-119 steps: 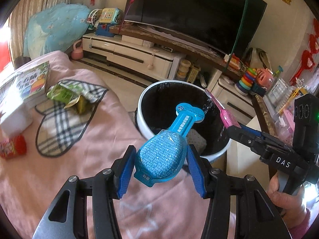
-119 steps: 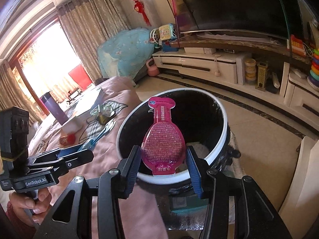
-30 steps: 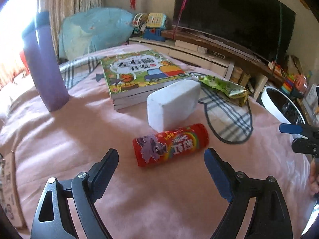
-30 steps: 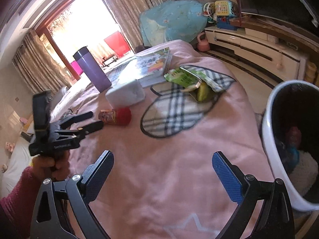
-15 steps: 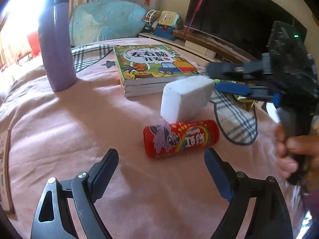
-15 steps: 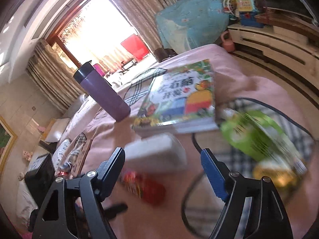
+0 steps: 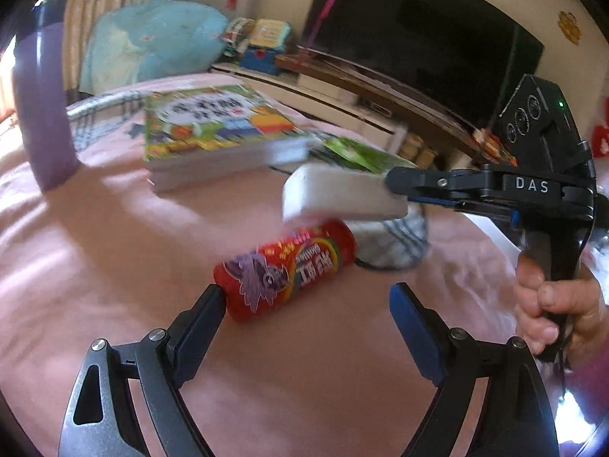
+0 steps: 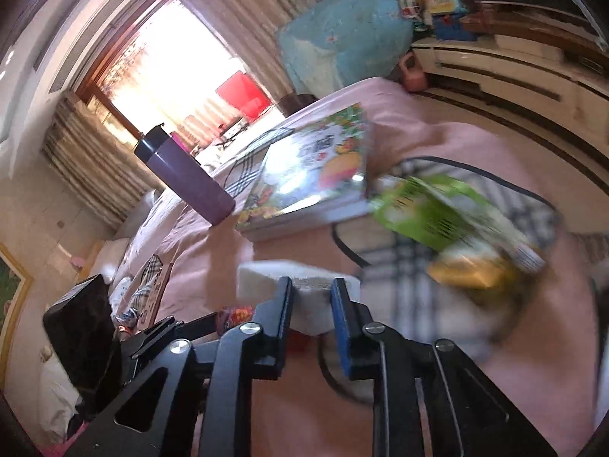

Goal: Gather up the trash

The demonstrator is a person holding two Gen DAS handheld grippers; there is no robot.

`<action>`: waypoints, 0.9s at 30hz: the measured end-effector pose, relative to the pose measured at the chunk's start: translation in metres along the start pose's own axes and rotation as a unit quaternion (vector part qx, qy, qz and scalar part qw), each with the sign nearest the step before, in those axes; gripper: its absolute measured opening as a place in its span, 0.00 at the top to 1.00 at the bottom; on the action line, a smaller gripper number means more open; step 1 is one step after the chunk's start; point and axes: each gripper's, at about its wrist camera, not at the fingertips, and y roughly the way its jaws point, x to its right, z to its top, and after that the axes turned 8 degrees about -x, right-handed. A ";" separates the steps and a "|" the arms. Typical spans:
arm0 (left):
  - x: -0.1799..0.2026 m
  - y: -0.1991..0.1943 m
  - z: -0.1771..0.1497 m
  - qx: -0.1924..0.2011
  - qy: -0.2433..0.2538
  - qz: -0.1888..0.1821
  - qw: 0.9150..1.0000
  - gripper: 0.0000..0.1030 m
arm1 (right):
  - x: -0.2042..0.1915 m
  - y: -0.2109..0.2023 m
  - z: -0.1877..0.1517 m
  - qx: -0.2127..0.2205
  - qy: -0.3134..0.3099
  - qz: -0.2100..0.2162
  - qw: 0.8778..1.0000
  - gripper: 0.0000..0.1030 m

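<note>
The red tube lies on the pink bed just in front of the white block (pinched by the closed right tool), its long axis slanting across the wide-open, nearer left tool, one end touching the left pad.

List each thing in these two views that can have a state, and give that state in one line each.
right gripper: shut on the white foam block.
white foam block: squeezed, lifted off the pink cover.
left gripper: open, one pad by the tube's end.
red candy tube: lying on its side, ungripped.
purple bottle: standing, lid on.
picture books: stacked, closed.
green wrapper: crumpled, lying flat.
</note>
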 end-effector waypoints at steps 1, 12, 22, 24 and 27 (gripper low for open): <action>0.005 -0.001 -0.005 -0.005 0.003 -0.010 1.000 0.15 | 0.003 -0.008 -0.006 0.001 0.002 -0.004 1.000 0.82; 0.043 -0.033 -0.032 -0.016 0.063 0.032 0.997 0.14 | 0.024 -0.074 -0.063 -0.025 -0.005 -0.020 0.999 0.65; 0.024 -0.021 -0.001 -0.022 0.064 0.074 0.995 0.14 | -0.010 -0.038 -0.057 -0.077 -0.185 -0.064 0.978 0.21; 0.021 -0.011 0.007 -0.033 0.068 0.077 0.994 0.14 | -0.018 -0.024 -0.058 -0.096 -0.224 -0.082 0.966 0.18; 0.020 0.007 0.021 -0.039 0.073 0.079 0.993 0.14 | -0.025 -0.003 -0.059 -0.117 -0.265 -0.118 0.950 0.18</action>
